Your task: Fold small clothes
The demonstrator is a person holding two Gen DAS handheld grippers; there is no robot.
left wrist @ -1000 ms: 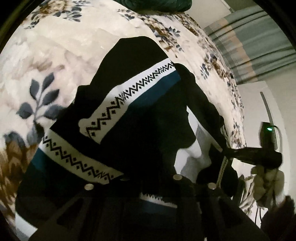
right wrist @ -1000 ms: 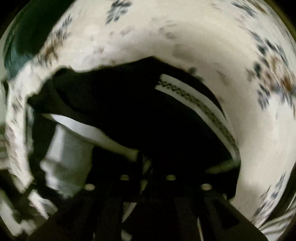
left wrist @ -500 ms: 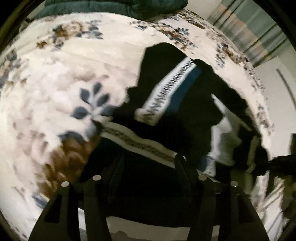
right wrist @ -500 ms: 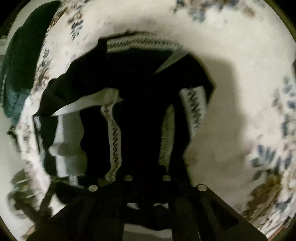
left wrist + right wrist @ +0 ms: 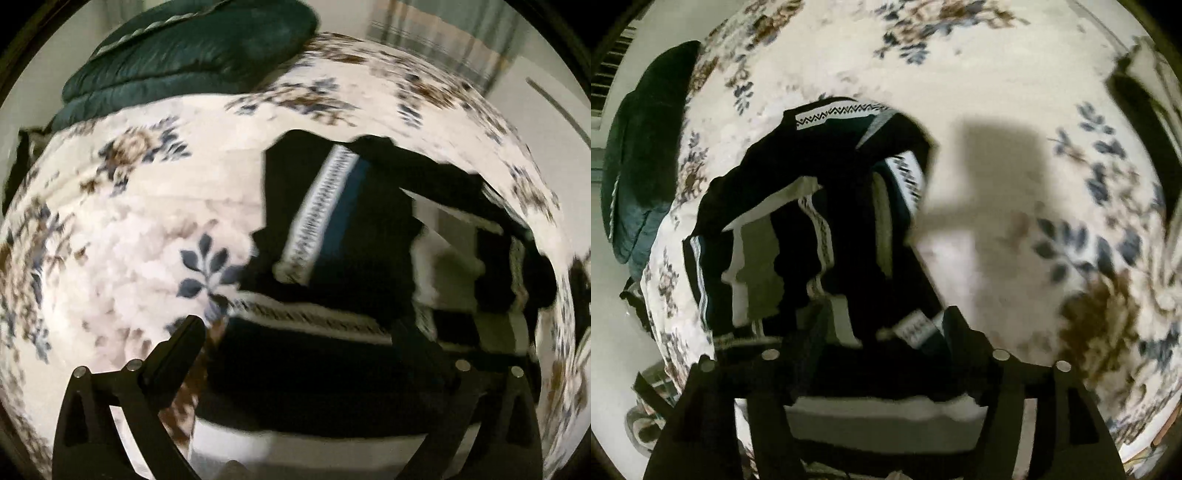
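A floral blanket [image 5: 129,229] covers the bed; a dark green quilt [image 5: 192,48] lies at its far end, before a striped curtain [image 5: 443,40].

We see bare floral blanket [image 5: 122,236] left of the crumpled black sweater [image 5: 369,236]; a dark green pillow [image 5: 192,48] blocks the far edge.

Dim, warm indoor light, both views. Heavy motion blur, esp. floral blanket [image 5: 110,229] pattern & edges. Strong fisheye bend, black vignette at corners. Hard shadow [image 5: 990,166] falls on blanket in right wrist view. Black garment [image 5: 849,229] loses detail in dark.
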